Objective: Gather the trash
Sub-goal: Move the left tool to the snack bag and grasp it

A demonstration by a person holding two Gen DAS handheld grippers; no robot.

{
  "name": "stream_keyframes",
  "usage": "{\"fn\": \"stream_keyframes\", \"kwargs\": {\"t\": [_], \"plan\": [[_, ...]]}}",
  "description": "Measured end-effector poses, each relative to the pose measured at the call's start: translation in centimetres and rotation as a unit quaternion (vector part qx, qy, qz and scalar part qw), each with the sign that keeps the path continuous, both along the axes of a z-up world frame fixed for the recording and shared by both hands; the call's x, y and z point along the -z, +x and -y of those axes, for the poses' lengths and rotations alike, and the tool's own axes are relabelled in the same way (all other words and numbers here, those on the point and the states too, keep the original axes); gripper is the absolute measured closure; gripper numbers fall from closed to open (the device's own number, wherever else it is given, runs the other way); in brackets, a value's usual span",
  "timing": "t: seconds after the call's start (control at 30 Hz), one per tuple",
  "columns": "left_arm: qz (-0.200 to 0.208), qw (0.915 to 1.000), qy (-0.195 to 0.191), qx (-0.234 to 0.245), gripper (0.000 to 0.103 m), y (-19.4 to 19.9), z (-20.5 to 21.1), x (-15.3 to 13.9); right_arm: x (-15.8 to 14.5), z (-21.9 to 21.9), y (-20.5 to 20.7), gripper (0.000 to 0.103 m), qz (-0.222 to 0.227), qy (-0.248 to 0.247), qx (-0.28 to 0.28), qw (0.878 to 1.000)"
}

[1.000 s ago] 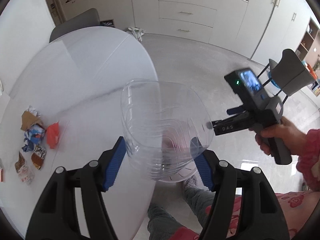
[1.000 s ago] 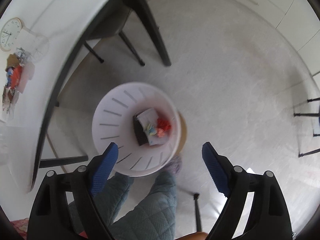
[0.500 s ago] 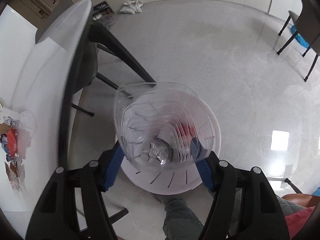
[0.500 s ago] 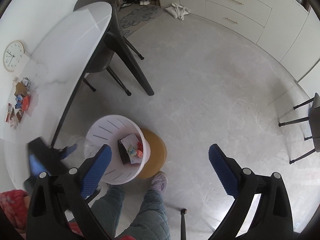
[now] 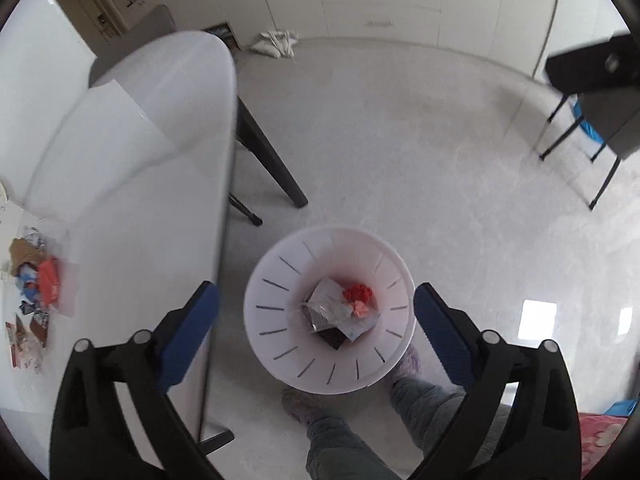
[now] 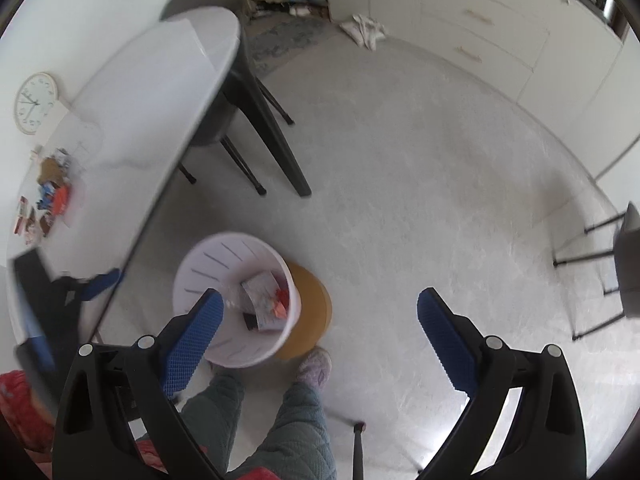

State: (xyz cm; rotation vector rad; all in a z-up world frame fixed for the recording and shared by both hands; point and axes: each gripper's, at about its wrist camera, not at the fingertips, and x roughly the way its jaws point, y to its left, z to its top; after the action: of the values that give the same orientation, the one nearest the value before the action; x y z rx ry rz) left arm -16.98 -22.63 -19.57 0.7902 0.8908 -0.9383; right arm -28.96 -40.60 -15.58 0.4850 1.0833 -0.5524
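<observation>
Trash: a heap of wrappers (image 5: 34,280) lies on the far-left part of the white table (image 5: 132,184); more scraps, a red crumple among them, already sit in the bin.
Bin: the white slotted wastebasket (image 5: 276,320) stands on the floor just right of the table edge, between the person's slippered feet, with a round wooden stool (image 6: 312,316) touching its far-right side.
Step in hand: judged from the layout, one drop-off looks finished and the next pickup has not begun.
Next move: a swing left to the table heap, a close on one wrapper, then a carry over the bin's rim.
Left gripper (image 5: 316,320): jaws spread wide, nothing between the blue pads; it hangs directly above the bin, touching nothing.
Right gripper (image 6: 320,320): jaws equally wide, empty; it is poised above the floor, the bin showing behind its left pad.
Risk: thin wrappers may slip from the pads or flutter past the rim.
Surroundings: pale floor, cream cabinets far, dark chairs right, wall clock (image 6: 35,103) far left.
</observation>
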Motion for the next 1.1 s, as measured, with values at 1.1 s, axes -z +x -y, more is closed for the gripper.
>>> {"fn": "stream_keyframes", "kwargs": {"t": [1.1], "plan": [[-0.258, 0.6530, -0.106, -0.704, 0.008, 41.5, -36.1, -0.1, -8.3, -28.1, 26.9, 0.002, 0.087, -0.003, -0.269, 0.959]]}}
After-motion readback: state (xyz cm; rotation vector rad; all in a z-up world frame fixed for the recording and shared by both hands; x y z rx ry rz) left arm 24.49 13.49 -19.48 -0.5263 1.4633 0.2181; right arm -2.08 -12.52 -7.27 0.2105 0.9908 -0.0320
